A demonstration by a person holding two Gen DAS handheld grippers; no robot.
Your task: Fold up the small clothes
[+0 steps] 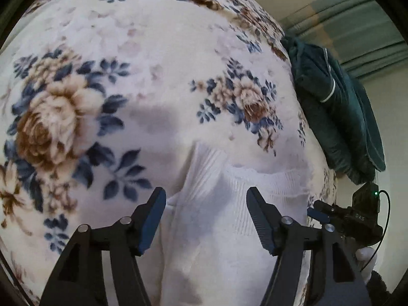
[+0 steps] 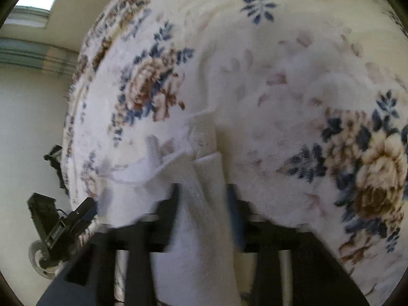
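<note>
Left wrist view first: we see our left gripper (image 1: 206, 216) at the bottom of the frame with its two dark fingers (image 1: 150, 219) spread well apart, nothing pinched between them. Below and between them lies a white ribbed garment (image 1: 216, 204), spread on a floral blanket (image 1: 76, 102) patterned in blue and brown on cream. The garment fills the lower middle of the frame and runs out past the bottom edge. At the right edge a dark green cloth (image 1: 336, 109) hangs off the blanket's side, and in the lower right corner we can see our right gripper (image 1: 321, 214) from the side, with a gloved hand (image 1: 367, 257) beneath it.

Right wrist view is blurred. Our right gripper (image 2: 204, 204) sits at bottom centre, its fingers (image 2: 176, 201) apart, with a strip of the white garment (image 2: 204, 178) running up between them. The pads seem to stand clear of the fabric, though the blur keeps us from being sure. Folded flaps of the garment lie just above the fingertips, in the middle of the frame, on the blanket (image 2: 306, 76). Our left gripper (image 2: 84, 209) shows at lower left.
</note>
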